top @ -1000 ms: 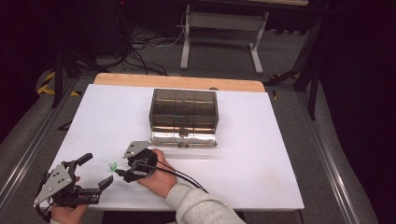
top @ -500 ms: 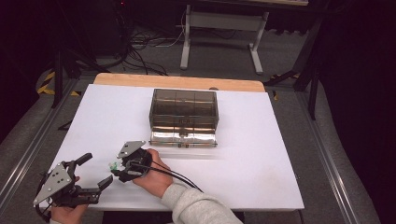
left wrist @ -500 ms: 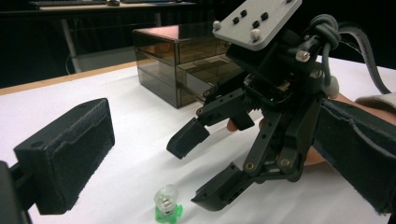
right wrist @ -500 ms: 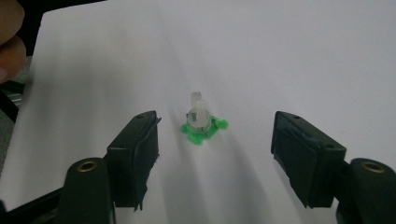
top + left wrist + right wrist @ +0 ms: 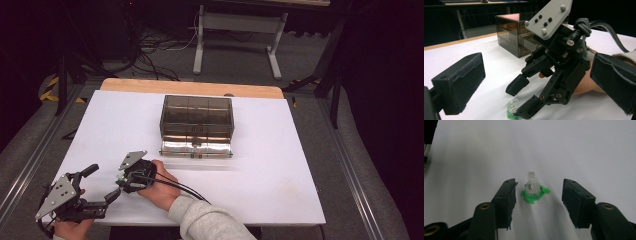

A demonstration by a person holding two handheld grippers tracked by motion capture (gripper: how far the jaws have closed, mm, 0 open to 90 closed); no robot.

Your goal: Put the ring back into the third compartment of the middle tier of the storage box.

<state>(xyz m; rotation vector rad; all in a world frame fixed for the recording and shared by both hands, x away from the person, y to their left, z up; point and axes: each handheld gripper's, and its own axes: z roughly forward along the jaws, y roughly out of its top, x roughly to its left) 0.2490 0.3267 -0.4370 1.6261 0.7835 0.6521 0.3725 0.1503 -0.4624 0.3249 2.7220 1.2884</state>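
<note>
Left gripper: sits at the near left corner of the white table in the high view, held in the person's left hand. Its jaws stand wide apart with nothing between them; in the left gripper view the two padded jaws frame the scene at far left and far right, clear of everything.

Small clear piece on a green base: lies on the table just right of the left gripper, near the front edge. In the right gripper view it stands on the bare white surface, the clear part rising from the green blob under it. In the left gripper view it shows low in the picture, right against the lower jaw tip of the other gripper.

Right gripper: held in the person's right hand, grey sleeve coming in from the bottom. It points down and leftward at the table. Its jaws have just been closing and are part-way apart, with the clear-and-green piece between them. In its own view the piece sits nearer the left-hand pad, with a visible gap to the right-hand pad; firm pressing from both sides is not seen.

Smoked clear drawer box: stands mid-table, well apart from both grippers, towards the far edge.
</note>
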